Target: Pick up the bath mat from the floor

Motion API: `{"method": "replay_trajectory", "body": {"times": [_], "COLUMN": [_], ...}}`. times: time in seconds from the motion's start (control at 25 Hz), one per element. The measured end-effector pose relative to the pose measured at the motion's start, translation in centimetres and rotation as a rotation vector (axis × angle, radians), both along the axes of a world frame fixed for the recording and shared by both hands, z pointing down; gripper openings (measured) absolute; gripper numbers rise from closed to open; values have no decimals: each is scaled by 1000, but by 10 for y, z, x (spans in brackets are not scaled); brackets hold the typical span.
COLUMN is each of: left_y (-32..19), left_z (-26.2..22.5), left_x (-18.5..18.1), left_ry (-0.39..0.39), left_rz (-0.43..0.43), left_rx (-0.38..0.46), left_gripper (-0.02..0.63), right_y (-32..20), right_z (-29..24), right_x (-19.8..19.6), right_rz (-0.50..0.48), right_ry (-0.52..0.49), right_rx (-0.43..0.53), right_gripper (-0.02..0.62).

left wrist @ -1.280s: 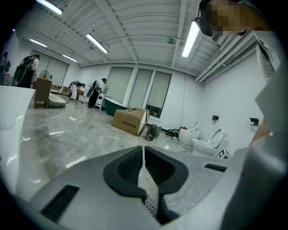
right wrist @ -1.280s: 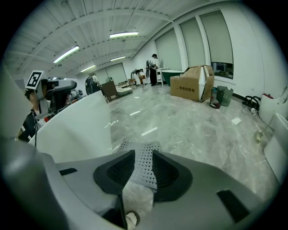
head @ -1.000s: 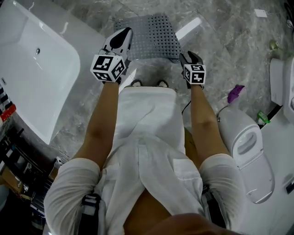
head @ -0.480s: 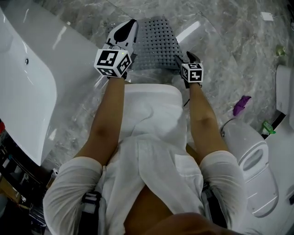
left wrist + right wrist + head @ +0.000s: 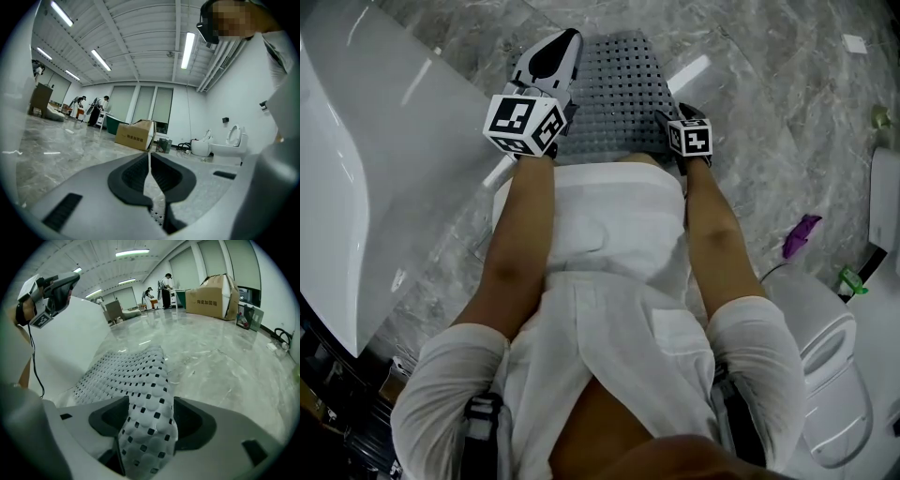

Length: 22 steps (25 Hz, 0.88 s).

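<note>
The grey perforated bath mat (image 5: 619, 94) lies on the marble floor in front of the person's feet. My right gripper (image 5: 678, 114) is at its near right corner. In the right gripper view a raised fold of the mat (image 5: 145, 380) runs up between the jaws of that gripper (image 5: 147, 413), which are opening and stand wide. My left gripper (image 5: 561, 47) hovers over the mat's left edge, jaws shut tip to tip. In the left gripper view that gripper (image 5: 150, 161) points level across the room, and a bit of the mat shows through the low slit.
A white bathtub (image 5: 356, 187) fills the left side. A toilet (image 5: 825, 375) stands at the right, with a purple scrap (image 5: 802, 234) and a green item (image 5: 851, 279) on the floor nearby. Far off are a cardboard box (image 5: 211, 296) and people.
Both grippers and the mat sit higher in the head view and the tub has slid left. The left gripper has reached further over the mat's left edge.
</note>
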<state>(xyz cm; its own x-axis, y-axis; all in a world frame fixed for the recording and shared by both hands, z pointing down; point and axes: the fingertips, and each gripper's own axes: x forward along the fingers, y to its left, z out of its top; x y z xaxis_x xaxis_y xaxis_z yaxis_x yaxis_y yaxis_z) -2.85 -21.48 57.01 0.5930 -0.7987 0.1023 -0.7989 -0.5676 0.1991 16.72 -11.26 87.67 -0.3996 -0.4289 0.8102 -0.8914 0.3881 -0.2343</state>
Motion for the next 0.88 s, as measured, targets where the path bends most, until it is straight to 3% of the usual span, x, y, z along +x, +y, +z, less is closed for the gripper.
{"method": "replay_trajectory", "body": {"times": [0.6,0.88], "left_y": [-7,-11], "left_z": [-6,-6], "left_x": [-14,-11], "left_ry": [-11,42], "left_rz": [13,20], "left_rx": [39,37], "left_gripper": [23,23], "right_y": [-1,2], "right_z": [34,13], "right_x": [0,-12], "right_rz": [23,-27], "right_ry": [52,65], "right_rx": [-114,-113], "right_gripper": [295,193]}}
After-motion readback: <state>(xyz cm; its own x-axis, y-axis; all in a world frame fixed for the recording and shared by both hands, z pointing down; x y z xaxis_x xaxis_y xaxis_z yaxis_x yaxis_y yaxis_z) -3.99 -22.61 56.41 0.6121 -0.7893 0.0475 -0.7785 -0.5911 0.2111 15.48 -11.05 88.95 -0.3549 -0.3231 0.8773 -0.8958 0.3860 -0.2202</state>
